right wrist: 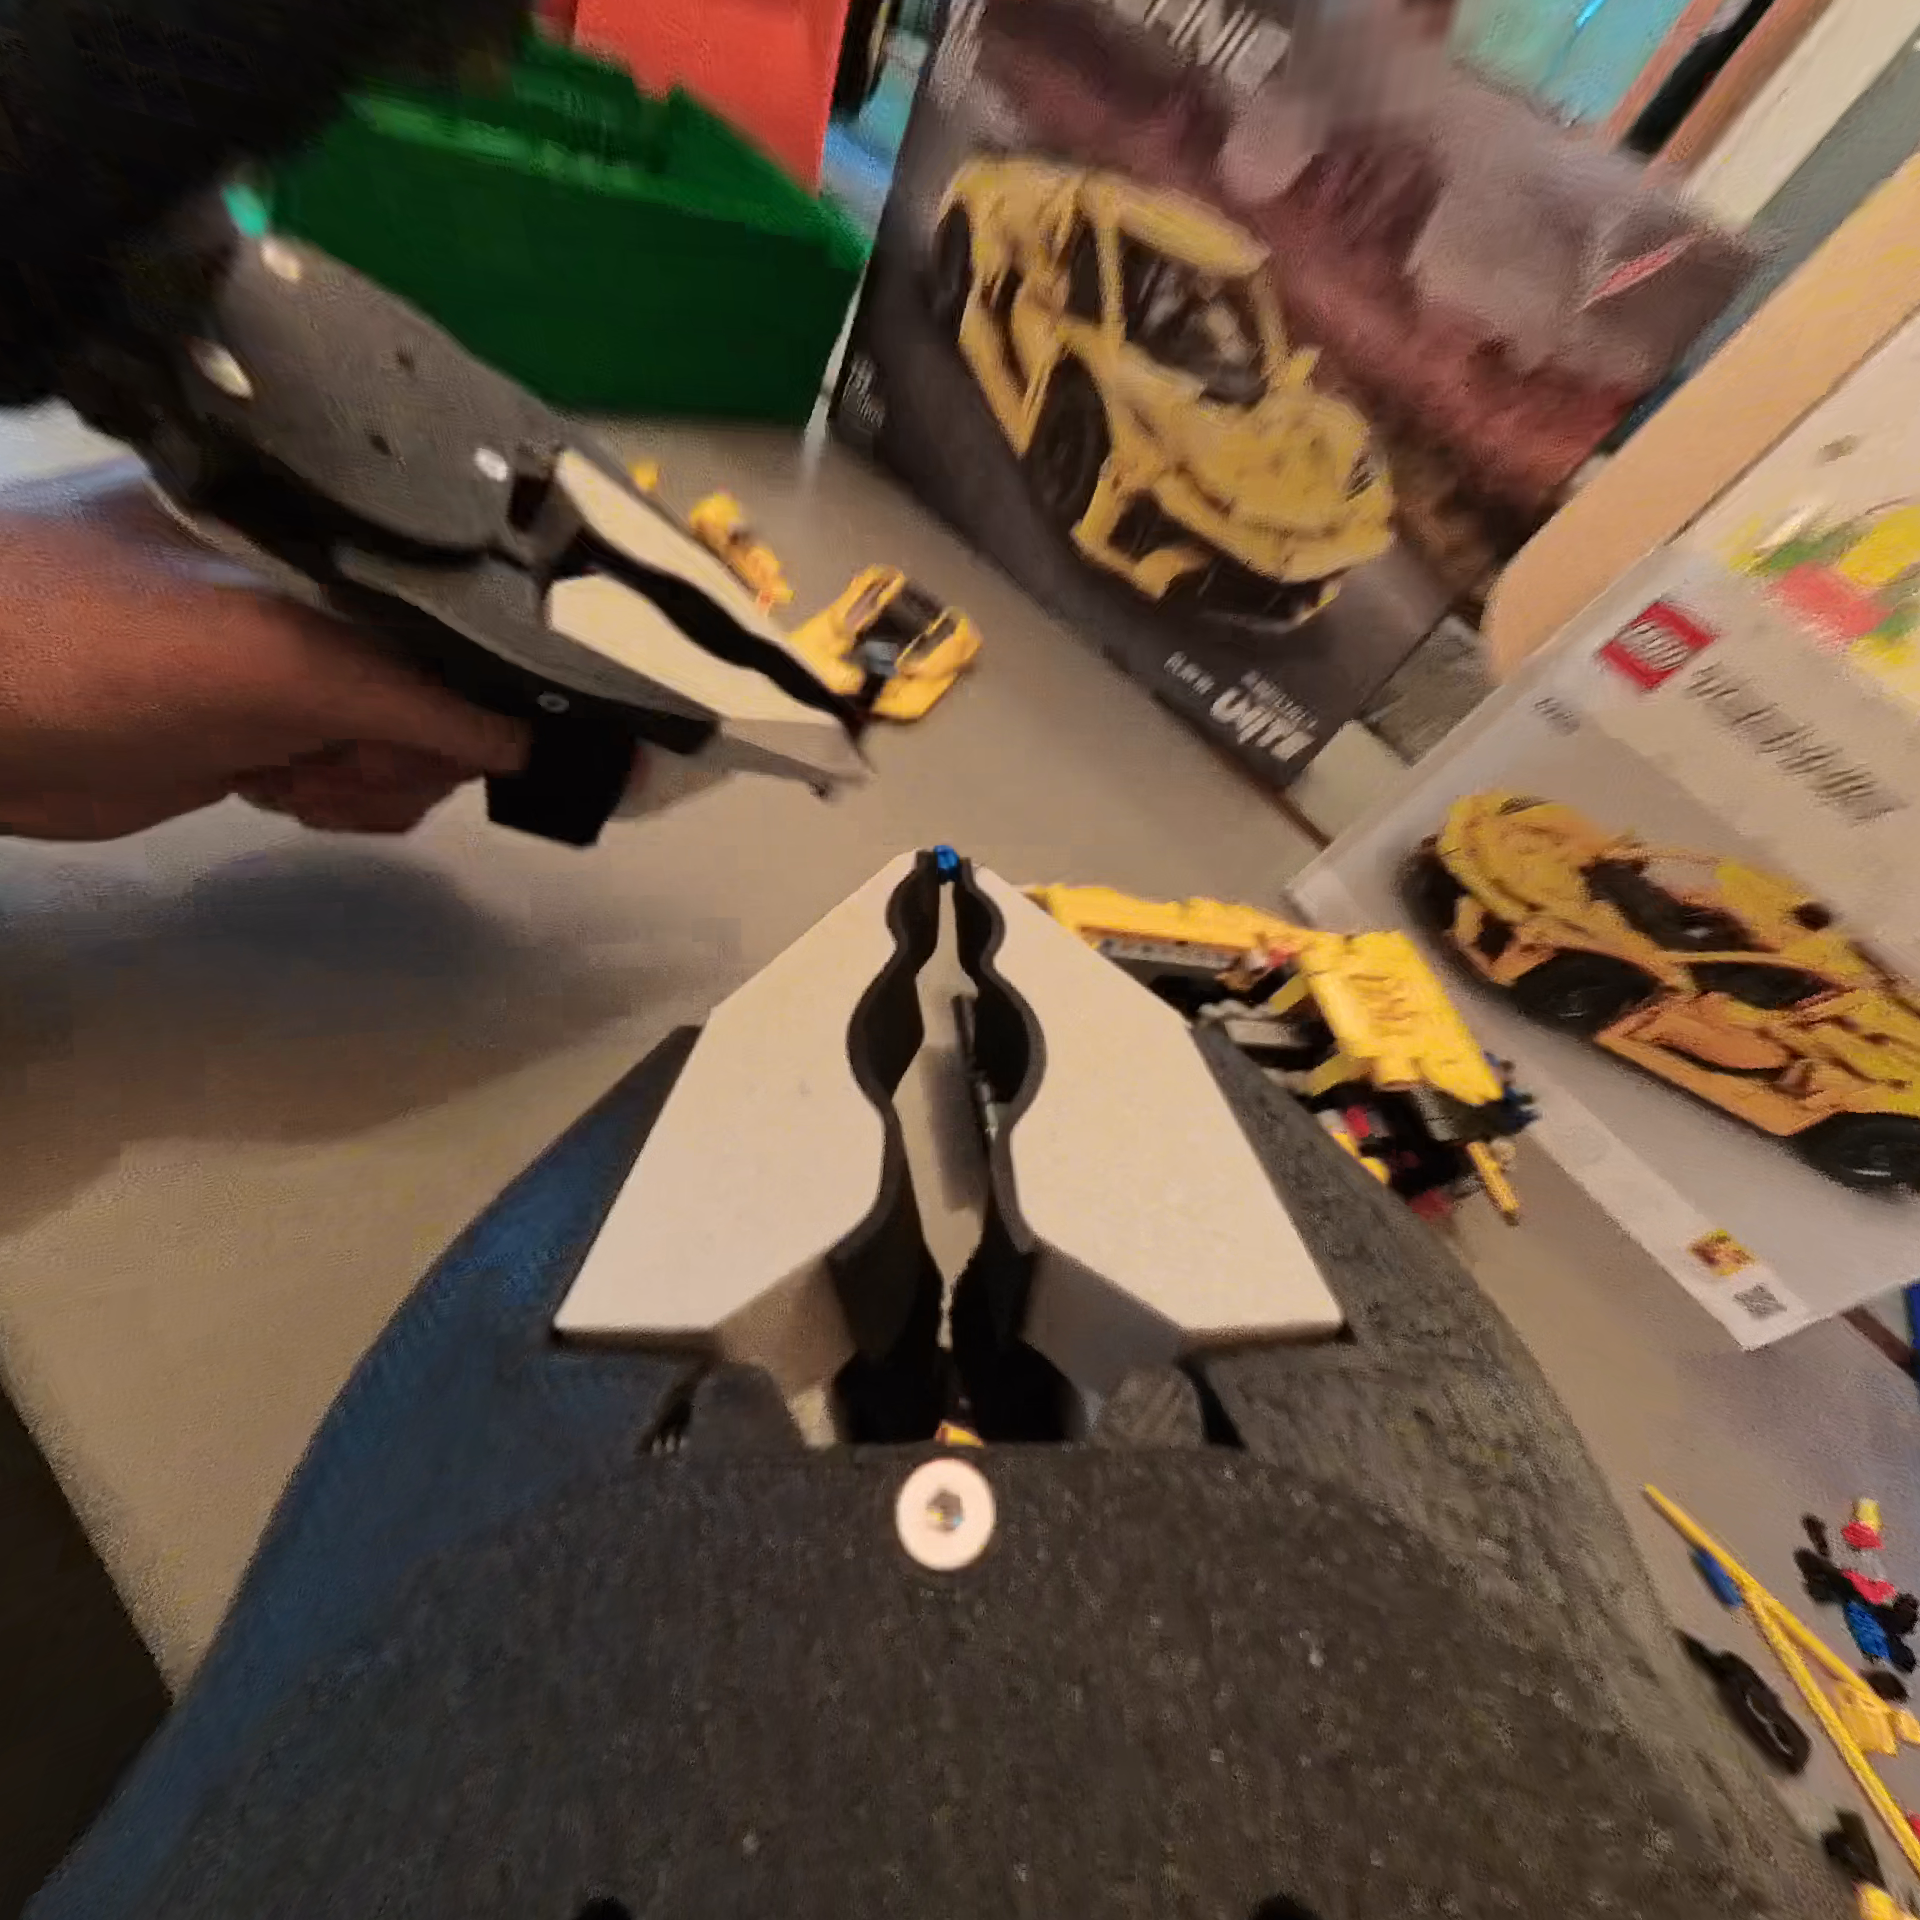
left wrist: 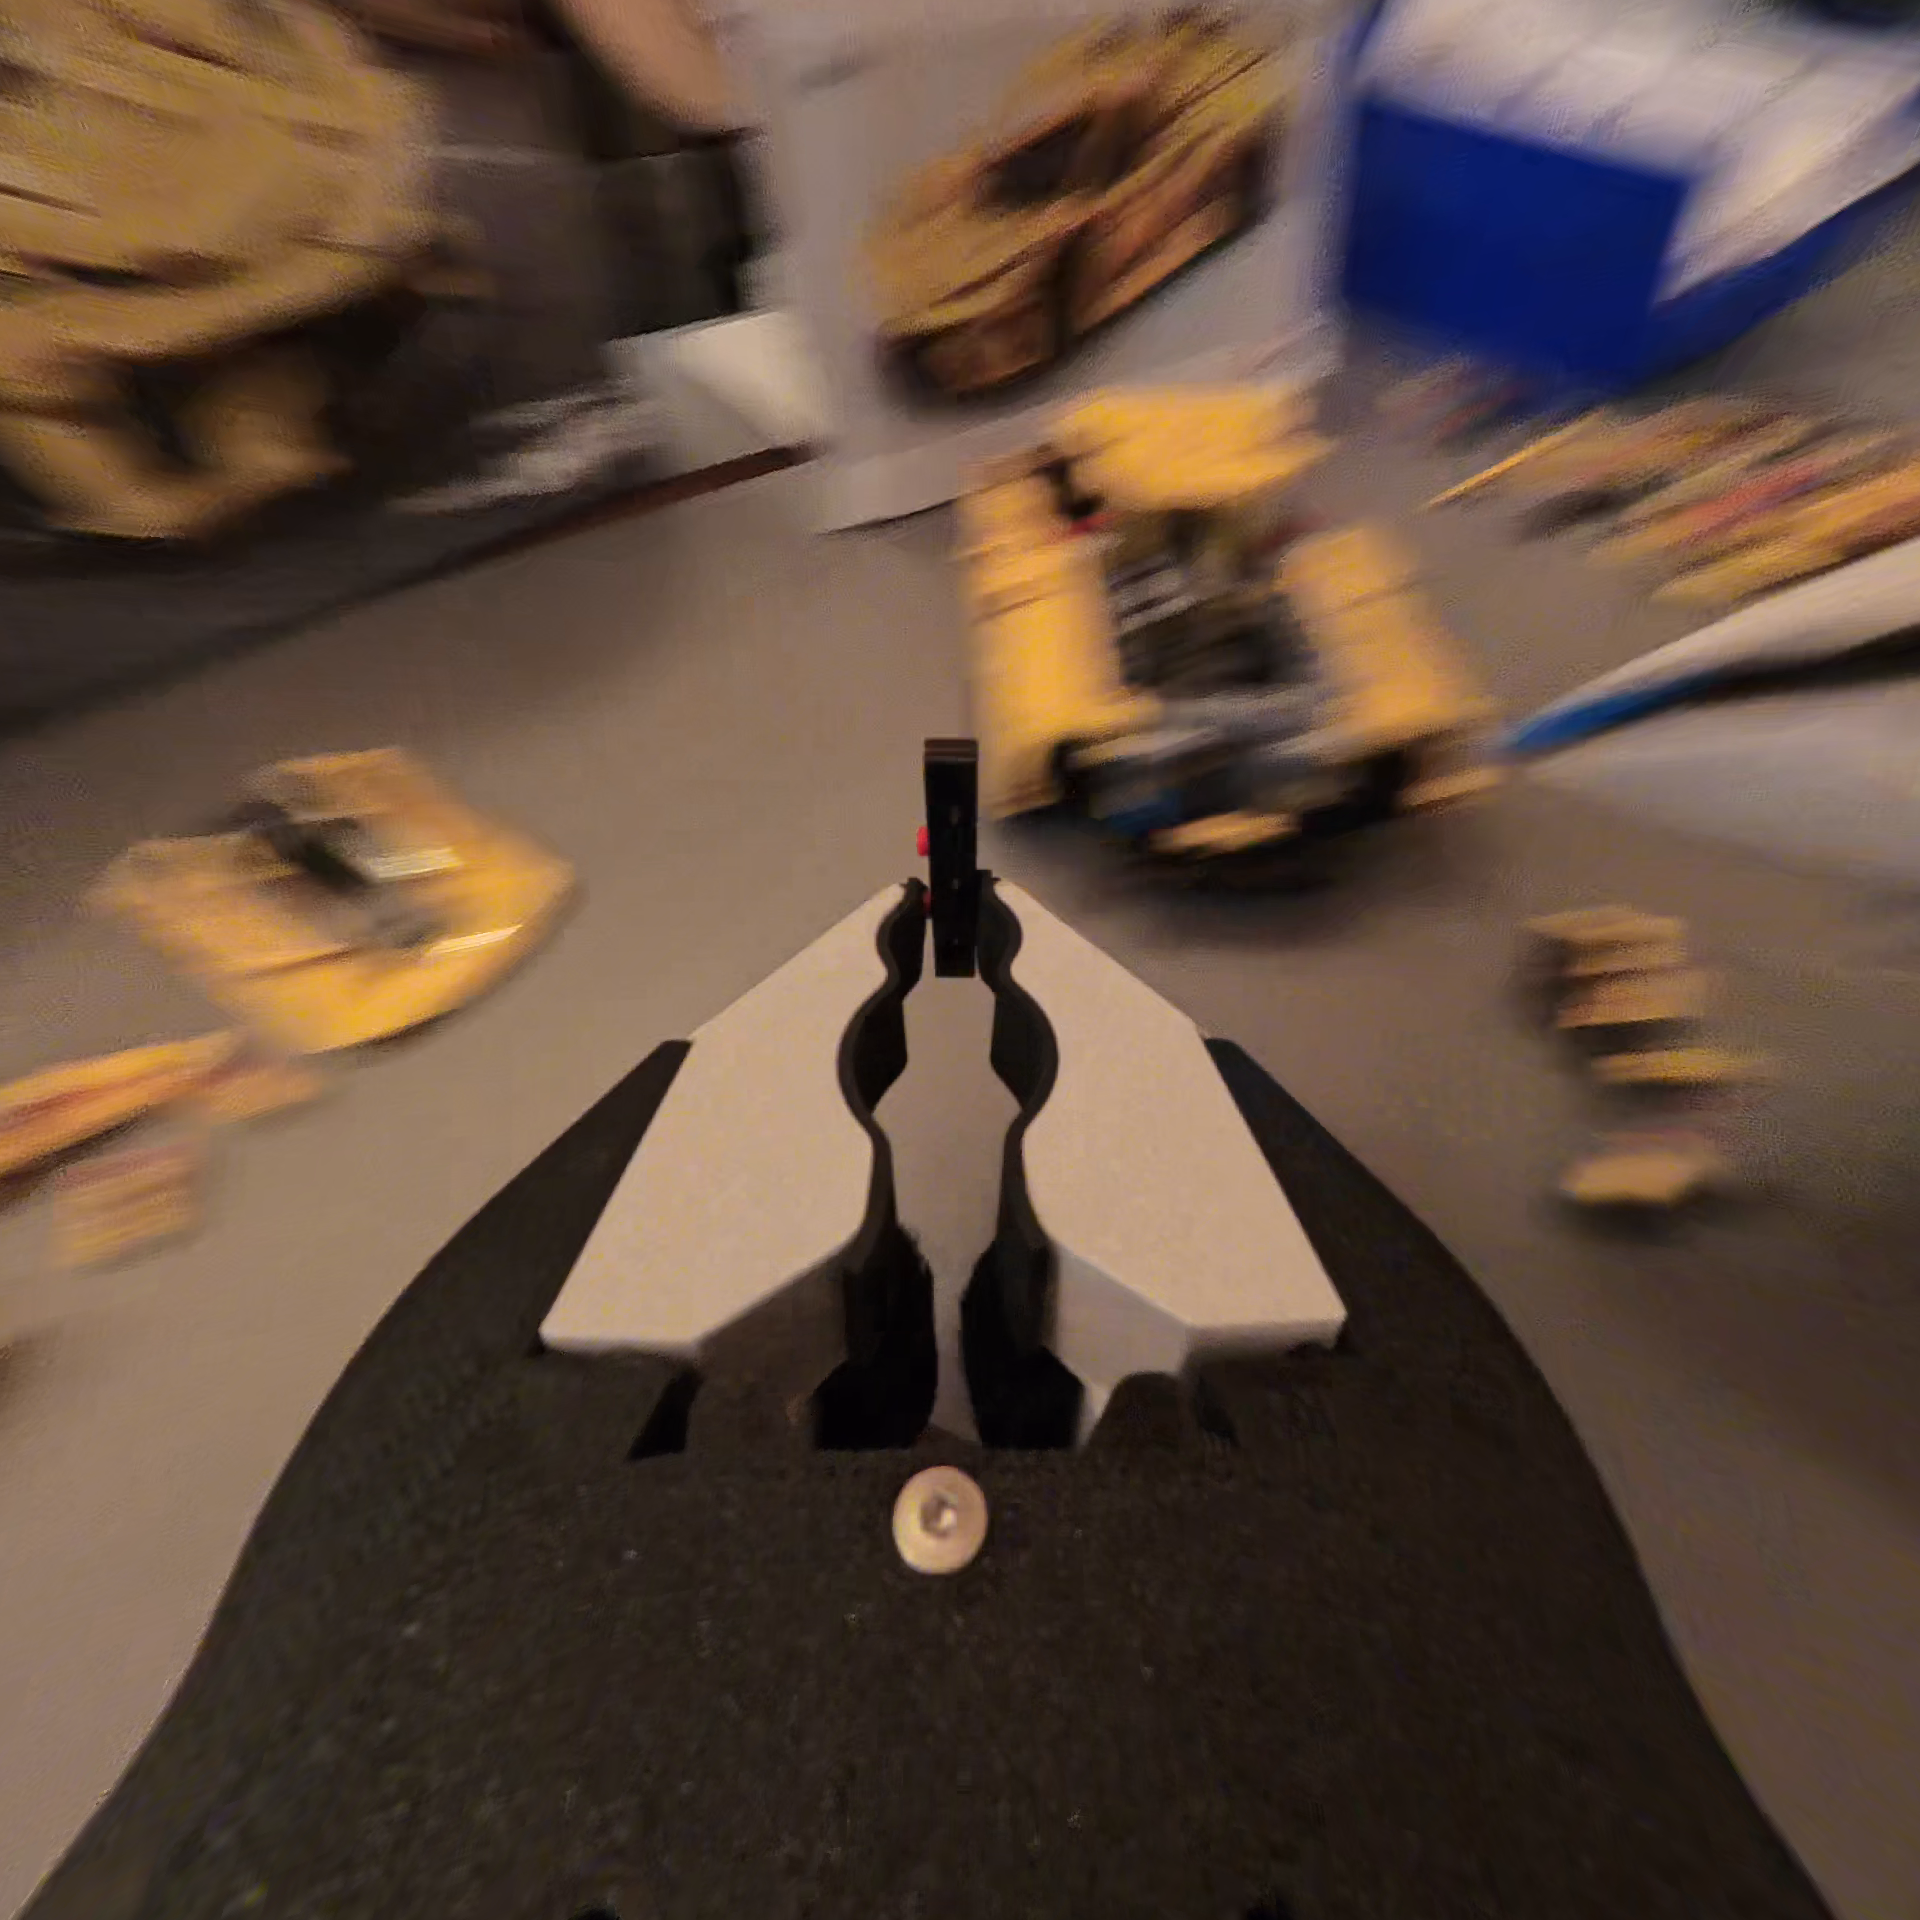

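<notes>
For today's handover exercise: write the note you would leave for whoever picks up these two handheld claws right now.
Left claw: shut on a black beam piece that stands up from its tips, a red pin on its side. The left view is badly motion-blurred.
Right claw: shut on a small blue pin at its very tips.
On the grey table: a part-built yellow chassis just right of the right claw, a small yellow sub-assembly beyond the left claw, loose pieces near right.
Upright box and booklet behind.
Done or left: cannot tell.

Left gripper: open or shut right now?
Shut: the left gripper pinches a black beam between its fingertips, standing upright past them.
</notes>
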Demonstrator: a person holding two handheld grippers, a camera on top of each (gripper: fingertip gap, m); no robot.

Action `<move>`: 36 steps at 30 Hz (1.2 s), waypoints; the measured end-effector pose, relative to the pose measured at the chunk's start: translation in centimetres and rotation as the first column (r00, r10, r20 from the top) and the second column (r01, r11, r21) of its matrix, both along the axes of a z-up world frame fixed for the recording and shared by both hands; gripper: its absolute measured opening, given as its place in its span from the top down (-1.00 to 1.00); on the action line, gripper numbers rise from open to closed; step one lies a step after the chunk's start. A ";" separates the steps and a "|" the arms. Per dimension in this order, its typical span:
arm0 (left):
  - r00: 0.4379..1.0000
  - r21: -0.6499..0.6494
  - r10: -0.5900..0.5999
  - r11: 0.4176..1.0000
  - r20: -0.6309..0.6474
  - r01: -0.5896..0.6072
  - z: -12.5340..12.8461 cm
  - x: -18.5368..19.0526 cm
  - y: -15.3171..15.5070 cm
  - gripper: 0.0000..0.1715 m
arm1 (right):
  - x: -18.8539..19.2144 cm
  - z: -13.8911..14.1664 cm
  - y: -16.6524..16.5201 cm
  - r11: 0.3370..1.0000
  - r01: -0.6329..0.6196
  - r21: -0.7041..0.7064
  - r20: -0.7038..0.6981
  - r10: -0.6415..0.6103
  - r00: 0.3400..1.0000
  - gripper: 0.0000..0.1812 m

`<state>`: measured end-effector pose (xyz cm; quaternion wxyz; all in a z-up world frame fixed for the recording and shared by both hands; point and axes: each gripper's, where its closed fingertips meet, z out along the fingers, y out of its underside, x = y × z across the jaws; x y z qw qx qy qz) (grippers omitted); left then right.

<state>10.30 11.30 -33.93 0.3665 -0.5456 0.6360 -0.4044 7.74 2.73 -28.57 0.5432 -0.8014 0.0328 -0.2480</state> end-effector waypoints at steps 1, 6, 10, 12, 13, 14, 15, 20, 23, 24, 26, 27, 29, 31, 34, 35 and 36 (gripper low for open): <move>0.999 -0.026 0.038 0.999 0.010 -0.038 0.3 -0.3 2.1 0.91 | 0.1 0.9 -0.5 0.999 -0.002 0.037 -0.010 0.003 1.000 0.98; 0.946 -0.526 -0.211 0.790 0.247 0.314 5.4 -2.4 -1.9 0.91 | 0.8 -0.3 -2.2 0.991 -0.098 0.092 -0.235 0.117 0.965 0.98; 0.765 -0.697 -0.374 0.328 0.523 0.637 10.7 -5.8 -4.8 0.90 | 9.6 -2.6 -10.2 0.985 0.152 -0.078 -0.271 -0.168 0.948 0.97; 0.683 -0.698 -0.371 0.117 0.629 0.706 12.7 -7.4 -4.8 0.91 | 15.4 -4.1 -17.7 0.917 0.373 -0.142 -0.270 -0.399 0.876 0.97; 0.677 -0.691 -0.364 0.114 0.639 0.714 12.8 -7.4 -4.8 0.91 | 17.5 -5.0 -21.5 0.868 0.462 -0.185 -0.281 -0.497 0.821 0.97; 0.666 -0.680 -0.372 0.113 0.647 0.724 12.9 -7.6 -5.0 0.91 | 19.0 -5.8 -25.2 0.808 0.544 -0.225 -0.289 -0.588 0.755 0.97; 0.645 -0.668 -0.390 0.096 0.657 0.738 13.2 -8.0 -5.3 0.91 | 19.7 -6.5 -27.7 0.770 0.586 -0.252 -0.305 -0.638 0.708 0.97; 0.637 -0.655 -0.400 0.111 0.659 0.748 13.1 -8.1 -5.5 0.91 | 19.9 -8.0 -30.1 0.740 0.621 -0.259 -0.372 -0.670 0.642 0.96; 0.702 -0.677 -0.400 0.229 0.590 0.700 11.9 -7.0 -4.8 0.90 | 20.1 -8.3 -30.1 0.728 0.626 -0.279 -0.363 -0.684 0.633 0.81; 0.768 -0.688 -0.400 0.355 0.500 0.633 10.4 -5.9 -4.1 0.90 | 20.1 -8.2 -29.9 0.728 0.629 -0.272 -0.371 -0.683 0.630 0.78; 0.924 -0.619 -0.340 0.691 0.177 0.373 5.4 -3.6 -0.3 0.90 | 19.7 -7.1 -29.1 0.737 0.640 -0.219 -0.382 -0.668 0.639 0.74; 0.962 -0.534 -0.271 0.815 -0.008 0.225 2.8 -3.4 2.5 0.90 | 19.5 -6.3 -28.4 0.744 0.644 -0.179 -0.376 -0.656 0.654 0.74; 0.932 -0.301 -0.125 0.954 -0.339 0.019 -1.3 -4.7 8.3 0.90 | 19.0 -4.9 -26.9 0.764 0.639 -0.094 -0.347 -0.626 0.698 0.74; 0.855 -0.137 -0.023 0.989 -0.519 -0.057 -2.9 -6.1 12.5 0.90 | 18.3 -4.0 -24.6 0.800 0.600 -0.017 -0.344 -0.568 0.748 0.76; 0.704 -0.084 -0.050 0.996 -0.708 -0.014 -5.1 -7.5 13.9 0.90 | 17.3 -3.9 -22.0 0.856 0.517 0.003 -0.349 -0.484 0.803 0.76; 0.672 -0.062 -0.047 0.998 -0.739 0.002 -5.7 -7.4 14.0 0.90 | 17.2 -3.9 -21.7 0.863 0.505 -0.001 -0.340 -0.475 0.811 0.76; 0.648 -0.036 -0.047 0.999 -0.761 0.031 -6.2 -7.3 14.1 0.90 | 17.0 -3.9 -21.3 0.872 0.490 0.002 -0.338 -0.460 0.821 0.76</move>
